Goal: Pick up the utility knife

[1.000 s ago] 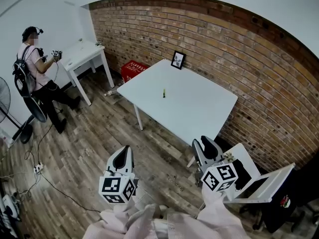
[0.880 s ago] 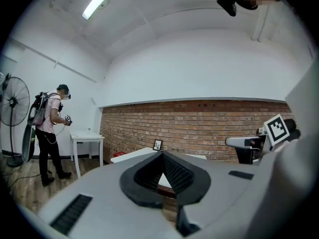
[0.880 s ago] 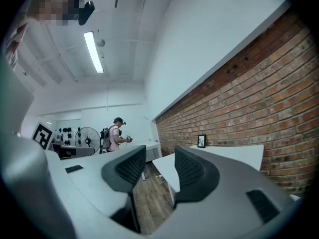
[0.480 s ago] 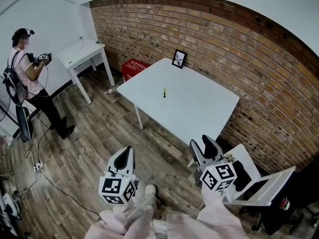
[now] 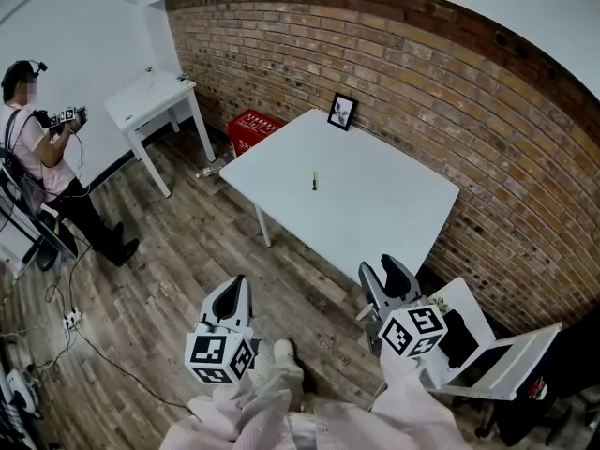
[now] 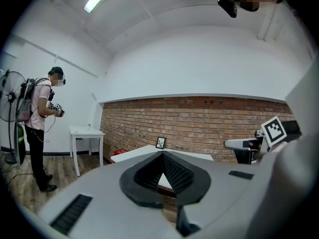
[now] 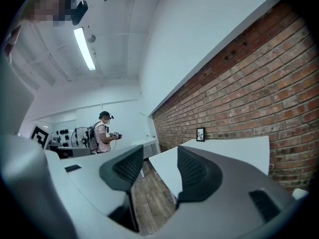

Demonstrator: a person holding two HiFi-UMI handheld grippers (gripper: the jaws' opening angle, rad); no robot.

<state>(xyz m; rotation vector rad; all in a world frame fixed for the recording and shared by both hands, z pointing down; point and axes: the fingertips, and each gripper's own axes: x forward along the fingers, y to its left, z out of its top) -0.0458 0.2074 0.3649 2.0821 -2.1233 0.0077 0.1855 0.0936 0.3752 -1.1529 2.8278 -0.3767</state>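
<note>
The utility knife [image 5: 314, 182] is a small dark and yellow-green thing lying near the middle of the white table [image 5: 394, 204], far ahead of both grippers. My left gripper [image 5: 236, 289] hangs over the wooden floor with its jaws shut and empty. In the left gripper view the left gripper [image 6: 162, 156] points at the table's near edge. My right gripper [image 5: 384, 275] stands open near the table's front corner with nothing between its fingers. In the right gripper view the right gripper [image 7: 159, 156] shows a clear gap. Neither gripper view shows the knife.
A small framed picture [image 5: 342, 112] stands at the table's far edge by the brick wall. A red crate [image 5: 253, 129] sits on the floor behind the table. A small white side table [image 5: 150, 97] and a person [image 5: 37, 157] are at the far left. A white folding chair [image 5: 487, 354] is at the right. Cables [image 5: 66, 322] lie on the floor.
The person at the far left has walked further left. Both grippers have edged a little toward the table, which now sits slightly further right in the head view.
</note>
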